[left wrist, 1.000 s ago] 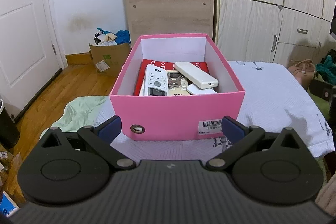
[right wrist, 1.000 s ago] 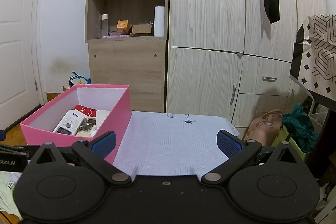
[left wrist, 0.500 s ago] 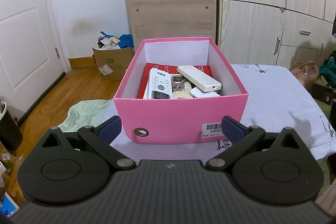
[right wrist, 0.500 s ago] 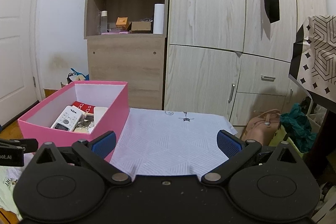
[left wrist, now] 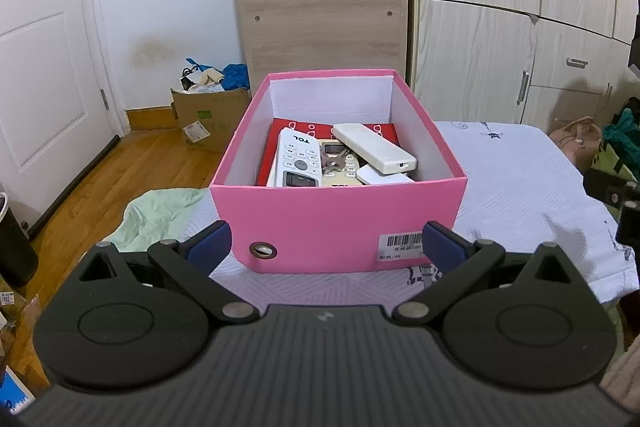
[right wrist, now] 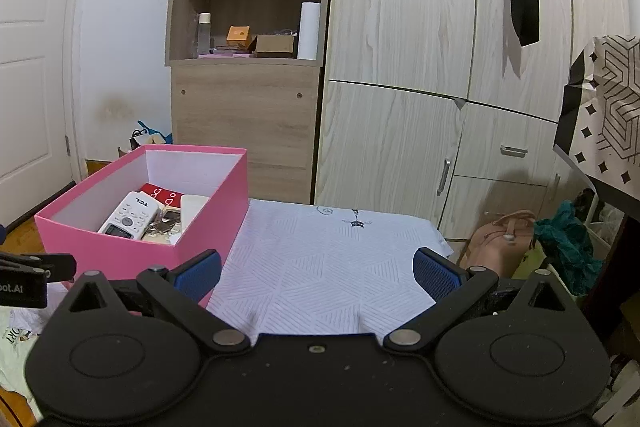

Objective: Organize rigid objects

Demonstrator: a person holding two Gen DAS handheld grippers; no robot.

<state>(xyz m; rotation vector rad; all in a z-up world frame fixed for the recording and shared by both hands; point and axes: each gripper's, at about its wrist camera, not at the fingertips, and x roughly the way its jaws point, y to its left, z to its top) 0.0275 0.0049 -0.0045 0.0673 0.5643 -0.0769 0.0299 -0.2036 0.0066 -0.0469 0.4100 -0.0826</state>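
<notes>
Change: over the last second I have drawn both claws back and slightly up; the pink box (left wrist: 338,223) sits a little farther from the left camera than before, and the right view shows more of the white patterned cover.
Meaning: I judge the sorting to be at or near its end, since every loose rigid thing I can see already lies inside the box and both claws are empty.
Bed: the white patterned cover (right wrist: 332,267) carries the box at its left end; nothing else rests on the stretch I can see.
Box vs left claw: the left claw (left wrist: 324,245) hangs just in front of the box's near wall, its fingers spread wide to either side of it, not touching, gripping nothing.
Box vs right claw: the box lies ahead and to the left of the right claw (right wrist: 318,275), whose fingers stand apart and hold nothing over bare cover.
Contents: the TCL remote (left wrist: 298,163) lies along the left side, the long white remote (left wrist: 374,147) slants over the pile on the right, and the keys (left wrist: 334,162) sit between them.
</notes>
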